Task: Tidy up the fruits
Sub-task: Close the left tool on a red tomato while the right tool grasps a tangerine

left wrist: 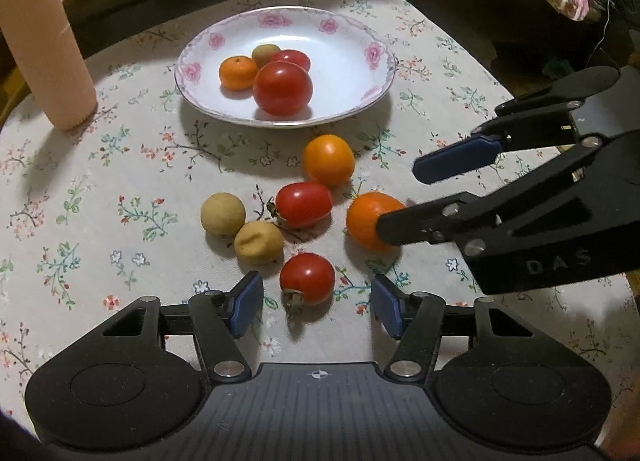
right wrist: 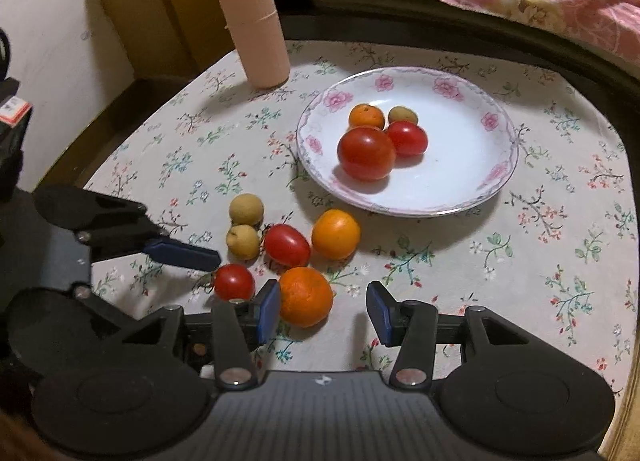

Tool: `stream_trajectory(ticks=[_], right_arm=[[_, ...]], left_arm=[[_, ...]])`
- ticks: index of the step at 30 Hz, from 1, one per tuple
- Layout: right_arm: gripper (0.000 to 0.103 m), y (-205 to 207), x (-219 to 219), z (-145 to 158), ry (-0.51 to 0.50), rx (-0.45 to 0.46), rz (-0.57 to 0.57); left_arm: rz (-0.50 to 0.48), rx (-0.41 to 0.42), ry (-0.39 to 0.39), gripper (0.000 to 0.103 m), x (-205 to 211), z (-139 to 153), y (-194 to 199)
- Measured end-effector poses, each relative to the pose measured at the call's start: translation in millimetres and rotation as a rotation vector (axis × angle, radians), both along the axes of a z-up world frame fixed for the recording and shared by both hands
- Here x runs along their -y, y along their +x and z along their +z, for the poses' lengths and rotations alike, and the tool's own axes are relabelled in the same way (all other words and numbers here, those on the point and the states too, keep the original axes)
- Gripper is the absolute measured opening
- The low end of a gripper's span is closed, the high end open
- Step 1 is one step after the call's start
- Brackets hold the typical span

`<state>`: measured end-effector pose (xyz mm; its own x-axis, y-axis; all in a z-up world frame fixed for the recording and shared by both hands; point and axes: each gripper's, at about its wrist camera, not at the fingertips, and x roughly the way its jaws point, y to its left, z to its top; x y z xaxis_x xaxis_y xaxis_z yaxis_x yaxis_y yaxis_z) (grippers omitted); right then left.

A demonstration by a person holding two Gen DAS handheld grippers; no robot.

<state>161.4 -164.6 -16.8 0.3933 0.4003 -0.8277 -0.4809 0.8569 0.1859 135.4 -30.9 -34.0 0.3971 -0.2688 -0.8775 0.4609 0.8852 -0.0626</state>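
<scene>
Reaching low over the flowery tablecloth (left wrist: 120, 189), both tools are going after loose fruit. The left gripper (left wrist: 316, 307) has its two blue pads spread wide, with nothing held. A small red tomato (left wrist: 307, 279) sits on the cloth just in front of the gap, lined up with it, so it looks like the next one to be picked by that side.

The right gripper (right wrist: 324, 311) is wide open too and holds nothing. A round orange (right wrist: 306, 296) lies just beside its left pad, maybe touching it, and not yet in the middle of the gap. The tool likely needs to slide a little toward the orange before it squeezes.

More fruit waits on the cloth close by: another orange (left wrist: 329, 159), an oval red tomato (left wrist: 304, 205), and two small tan fruits (left wrist: 223, 213) that touch each other. They sit packed together, so a pad could bump a neighbor and make it roll.

The white plate (left wrist: 360, 61) with pink flowers on its rim stands farther back. Inside it are a big red tomato (left wrist: 282, 88), a smaller red tomato (left wrist: 294, 59) behind it, a little orange (left wrist: 238, 72) and a small greenish fruit (left wrist: 265, 53). Much of the plate is bare, so there seems to be room for the rest.

A tall pink ribbed tube (left wrist: 44, 41) stands upright off to the side, well apart from the fruit.
</scene>
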Motion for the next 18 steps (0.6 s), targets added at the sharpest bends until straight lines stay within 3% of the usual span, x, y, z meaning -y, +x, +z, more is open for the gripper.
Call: stream_trajectory(ticks=[4,13,18], right_arm=[[0.049,0,1,1,-0.02,-0.017,0.007],[0.052,-1,15,7,-0.091,-0.047,0.001],[0.052,-1,14,10,-0.06,-0.039,0.006]], left_arm=[[-0.022,-0.007,-0.012,0.059,3,2,-1],[-0.032,0.005,-0.011,0.06,1,7,-5],[-0.03,-0.001,-0.001,0.062,2,3,-1]])
